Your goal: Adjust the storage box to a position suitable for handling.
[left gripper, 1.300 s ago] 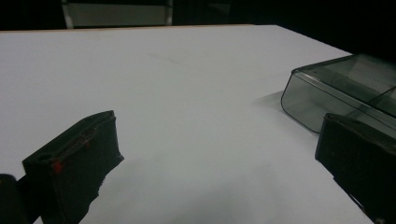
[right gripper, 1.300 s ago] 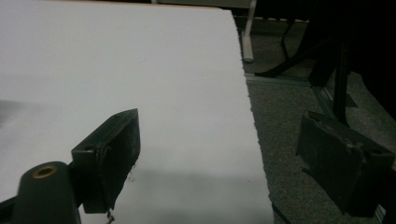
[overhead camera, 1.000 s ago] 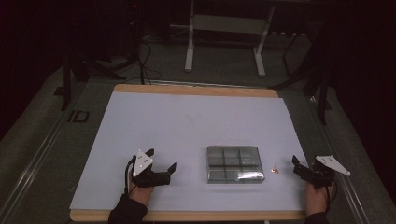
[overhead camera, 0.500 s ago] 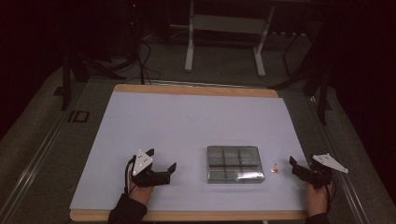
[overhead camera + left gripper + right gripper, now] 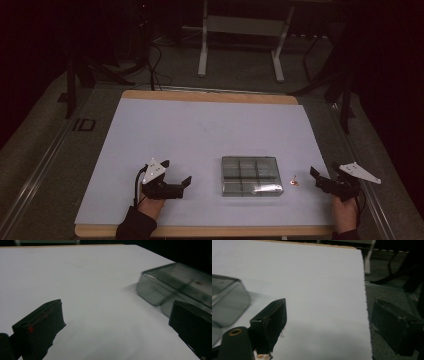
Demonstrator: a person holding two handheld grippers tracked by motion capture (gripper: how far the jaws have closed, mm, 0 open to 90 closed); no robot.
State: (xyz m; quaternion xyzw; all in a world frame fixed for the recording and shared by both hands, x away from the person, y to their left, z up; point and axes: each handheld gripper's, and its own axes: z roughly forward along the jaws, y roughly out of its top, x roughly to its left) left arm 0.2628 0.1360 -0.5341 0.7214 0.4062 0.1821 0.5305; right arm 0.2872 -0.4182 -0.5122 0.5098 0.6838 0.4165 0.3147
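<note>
Flanking the closed box [image 5: 251,176], both tools are held wide and empty: left gripper [image 5: 177,182] to its left, right gripper [image 5: 318,179] beside a small copper piece [image 5: 295,183]. Nothing is grasped yet.

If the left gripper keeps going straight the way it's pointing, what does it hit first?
Most likely the clear compartment box. The left gripper lies open on the white table, pointing toward the box's near end, with bare surface between them. Depth is hard to judge, so it might only clip the corner.
</note>
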